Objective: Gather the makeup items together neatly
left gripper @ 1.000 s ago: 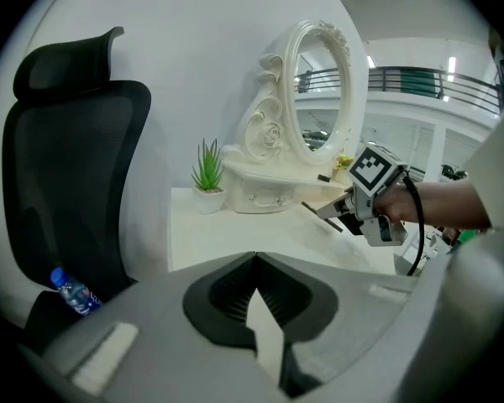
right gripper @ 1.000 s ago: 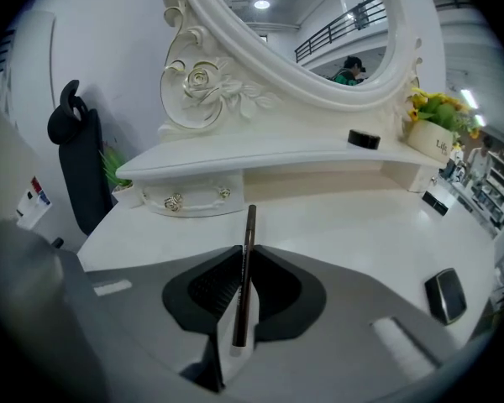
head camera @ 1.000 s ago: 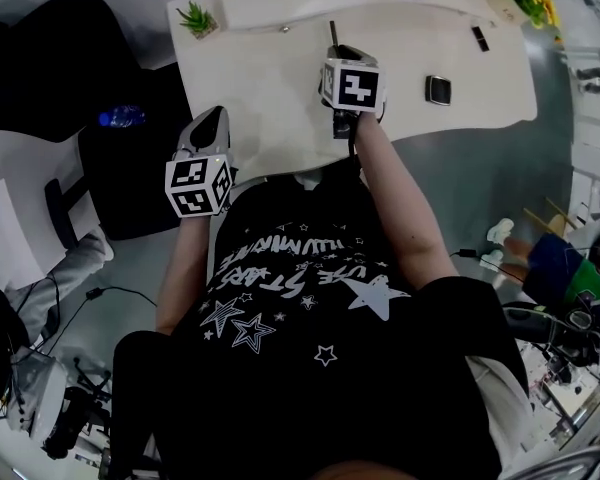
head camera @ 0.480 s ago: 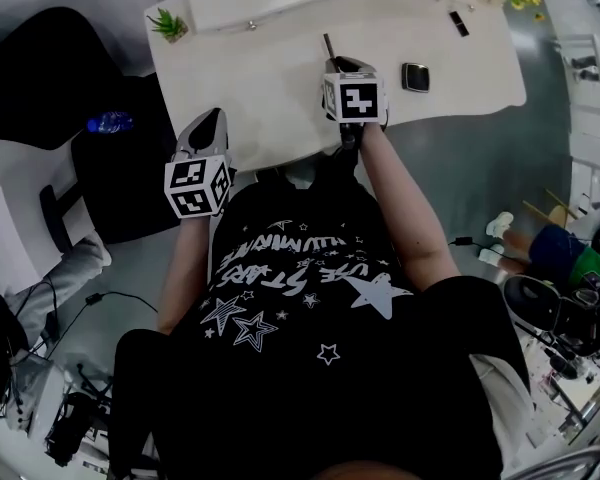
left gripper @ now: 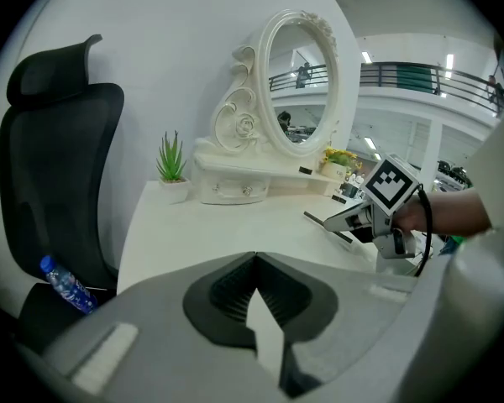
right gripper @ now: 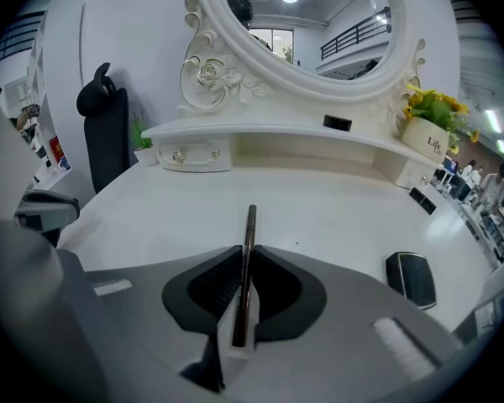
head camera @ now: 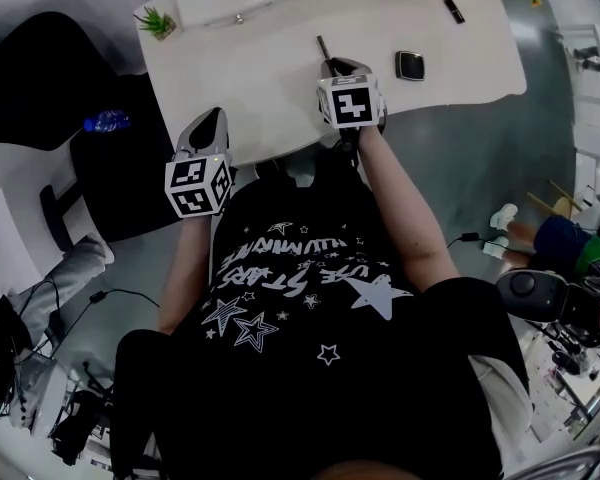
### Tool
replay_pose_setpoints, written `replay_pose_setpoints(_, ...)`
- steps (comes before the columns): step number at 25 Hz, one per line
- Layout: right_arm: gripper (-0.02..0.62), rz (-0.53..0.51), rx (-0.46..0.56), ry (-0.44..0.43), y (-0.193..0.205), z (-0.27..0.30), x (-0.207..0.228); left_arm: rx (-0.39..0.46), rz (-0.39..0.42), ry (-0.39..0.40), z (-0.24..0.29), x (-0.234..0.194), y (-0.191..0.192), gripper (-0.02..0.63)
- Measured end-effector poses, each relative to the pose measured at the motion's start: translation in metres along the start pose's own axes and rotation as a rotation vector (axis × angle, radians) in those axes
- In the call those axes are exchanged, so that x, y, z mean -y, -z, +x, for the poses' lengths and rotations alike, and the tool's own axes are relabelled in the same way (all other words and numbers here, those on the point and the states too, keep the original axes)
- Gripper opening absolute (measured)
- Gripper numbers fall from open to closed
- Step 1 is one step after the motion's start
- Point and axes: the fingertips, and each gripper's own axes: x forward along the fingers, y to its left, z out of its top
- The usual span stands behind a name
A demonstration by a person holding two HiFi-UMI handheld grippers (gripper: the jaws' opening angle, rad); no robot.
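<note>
Your right tongs (right gripper: 244,259) clamp a slim pencil (right gripper: 249,227), likely light, stiff, slippery: hold mid-shaft; left tongs (left gripper: 254,265) closed, empty

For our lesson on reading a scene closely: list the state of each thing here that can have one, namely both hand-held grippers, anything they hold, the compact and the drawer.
Left hand-held gripper: shut, nothing between its jaws.
Right hand-held gripper: shut on the pencil.
Slim dark makeup pencil: clamped, sticking forward beyond the jaws.
Dark rounded compact: closed, lying flat on the white table.
Small white drawer: closed.
</note>
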Motion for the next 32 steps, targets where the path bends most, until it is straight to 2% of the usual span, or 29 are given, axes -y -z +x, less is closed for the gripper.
replay_pose_setpoints(13,0.079,0.019,-0.012,0.02,0.009,0.002,0.004,-0.001,0.028,0.053,0.002,0.007,0.001,0.0)
replay_pose_setpoints(16,0.189,0.03,-0.002,-0.001,0.005,0.003,0.006,0.004,0.032,0.055,0.005,0.005,-0.002,0.0)
replay_pose_setpoints(23,0.224,0.017,0.063,-0.033,-0.009,-0.014,0.027,0.023,0.029,0.019,0.013,0.007,-0.011,0.0)
replay_pose_setpoints(32,0.321,-0.022,0.097,-0.049,-0.005,-0.031,0.075,0.045,0.024,-0.034,0.023,0.048,-0.026,0.0)
